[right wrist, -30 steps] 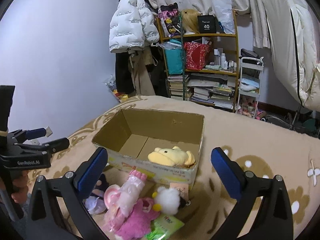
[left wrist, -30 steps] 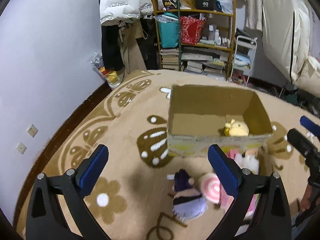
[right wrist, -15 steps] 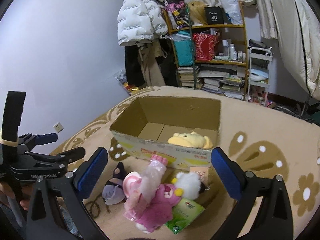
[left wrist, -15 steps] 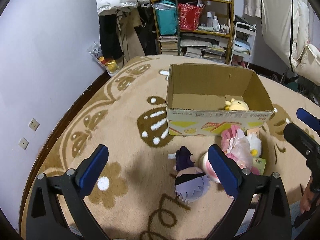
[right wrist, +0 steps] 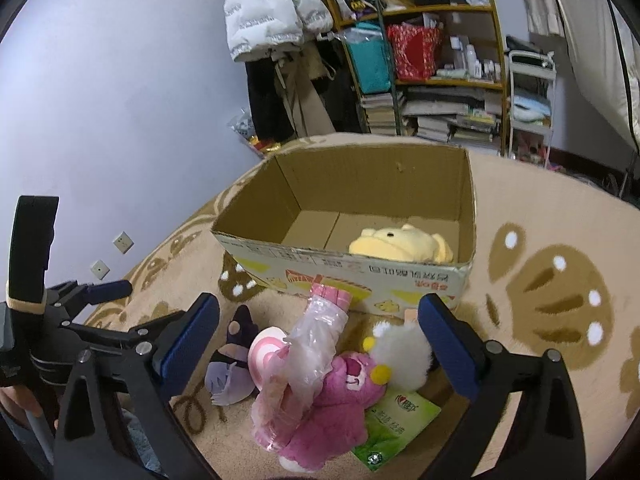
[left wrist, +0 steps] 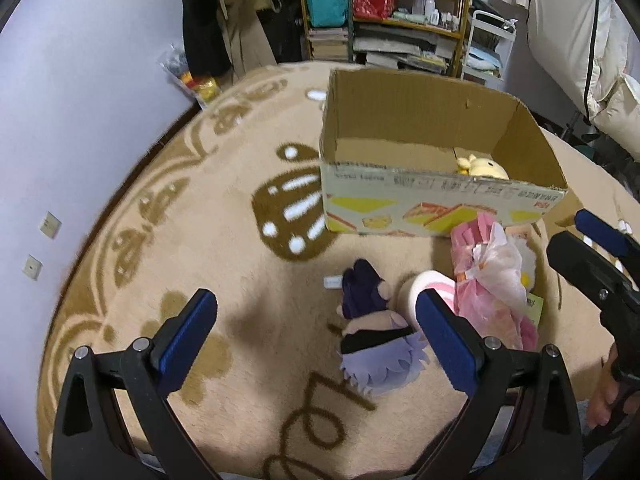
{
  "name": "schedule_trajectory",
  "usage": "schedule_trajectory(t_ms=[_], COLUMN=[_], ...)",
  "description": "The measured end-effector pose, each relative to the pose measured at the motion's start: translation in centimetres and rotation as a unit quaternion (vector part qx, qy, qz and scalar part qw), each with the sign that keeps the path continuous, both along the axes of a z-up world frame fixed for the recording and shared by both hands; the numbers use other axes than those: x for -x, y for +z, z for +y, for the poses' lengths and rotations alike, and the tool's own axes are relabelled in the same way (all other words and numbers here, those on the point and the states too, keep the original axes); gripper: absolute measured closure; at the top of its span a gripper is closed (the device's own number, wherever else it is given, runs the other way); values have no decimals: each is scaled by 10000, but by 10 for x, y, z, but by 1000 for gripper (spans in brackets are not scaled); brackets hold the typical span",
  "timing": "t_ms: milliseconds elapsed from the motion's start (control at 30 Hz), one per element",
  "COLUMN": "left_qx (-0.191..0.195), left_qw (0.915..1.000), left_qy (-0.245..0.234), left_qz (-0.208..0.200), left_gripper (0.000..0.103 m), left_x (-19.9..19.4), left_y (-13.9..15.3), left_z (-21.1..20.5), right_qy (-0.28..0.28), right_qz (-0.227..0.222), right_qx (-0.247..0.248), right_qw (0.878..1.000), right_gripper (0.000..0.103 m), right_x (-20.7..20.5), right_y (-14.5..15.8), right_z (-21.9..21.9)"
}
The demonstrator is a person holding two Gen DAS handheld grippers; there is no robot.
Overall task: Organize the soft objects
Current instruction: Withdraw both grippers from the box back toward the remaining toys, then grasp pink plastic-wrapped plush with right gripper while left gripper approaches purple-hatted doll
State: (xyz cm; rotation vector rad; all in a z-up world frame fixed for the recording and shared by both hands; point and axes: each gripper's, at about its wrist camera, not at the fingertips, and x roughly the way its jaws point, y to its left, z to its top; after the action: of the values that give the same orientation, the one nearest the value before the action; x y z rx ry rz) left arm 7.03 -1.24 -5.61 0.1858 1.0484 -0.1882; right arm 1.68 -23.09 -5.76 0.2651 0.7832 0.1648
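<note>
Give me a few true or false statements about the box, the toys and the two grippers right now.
1. A yellow plush lies inside the box. True.
2. The pink plush is in the box. False: it lies on the rug in front of the box.
3. The left gripper is shut on the purple doll. False: its jaws are open and empty.
4. The right gripper is open. True.
5. The white plush touches the pink plush. True.
</note>
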Motion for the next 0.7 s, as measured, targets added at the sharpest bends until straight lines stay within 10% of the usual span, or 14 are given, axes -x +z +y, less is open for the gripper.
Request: schedule_trajectory(t_ms=[700], left_qx=[-378], left_qw=[9966], left_qy=[-236], left_qz=[697], left_gripper=[4], left_x=[-17], left_y=[-49], left_z=[-17], right_qy=[214], right_qz=[646], right_qx=[-188], right_qw=[9975], right_gripper=[10], right_x=[-36], right_y=[-45], right_z=[11])
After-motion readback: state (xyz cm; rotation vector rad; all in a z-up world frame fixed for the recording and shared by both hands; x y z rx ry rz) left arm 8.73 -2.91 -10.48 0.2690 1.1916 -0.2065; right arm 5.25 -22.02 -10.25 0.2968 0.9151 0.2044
